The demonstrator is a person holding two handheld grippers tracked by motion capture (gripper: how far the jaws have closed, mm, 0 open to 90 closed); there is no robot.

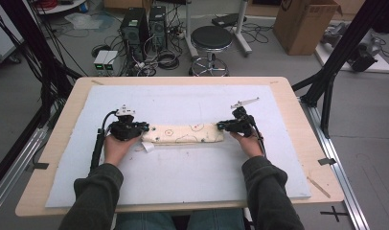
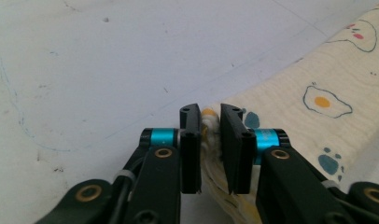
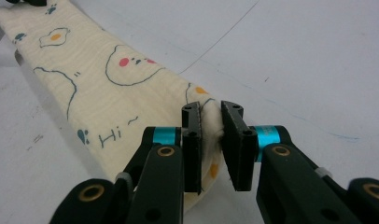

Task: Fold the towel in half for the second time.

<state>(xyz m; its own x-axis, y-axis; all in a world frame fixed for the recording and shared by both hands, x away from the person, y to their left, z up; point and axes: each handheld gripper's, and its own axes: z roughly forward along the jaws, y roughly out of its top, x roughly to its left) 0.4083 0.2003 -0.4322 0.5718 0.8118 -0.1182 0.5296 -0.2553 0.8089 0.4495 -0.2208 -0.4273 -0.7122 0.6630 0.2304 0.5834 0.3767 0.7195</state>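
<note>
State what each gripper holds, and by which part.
The left gripper pinches one end of the folded cream cloth printed with fried eggs; the right gripper pinches the opposite end. The cloth lies flat on the white mat.

Your left tool (image 2: 210,122) has its black jaws close together with the folded cream cloth's (image 2: 313,121) corner between them; egg prints visible, white bench (image 2: 108,60) beneath.

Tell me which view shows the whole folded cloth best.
The high view: the folded cloth lies full length on the white mat, one end at the left gripper, the other at the right gripper. Each gripper view shows a single end bunched between its fingers, plus part of the printed pattern.
</note>
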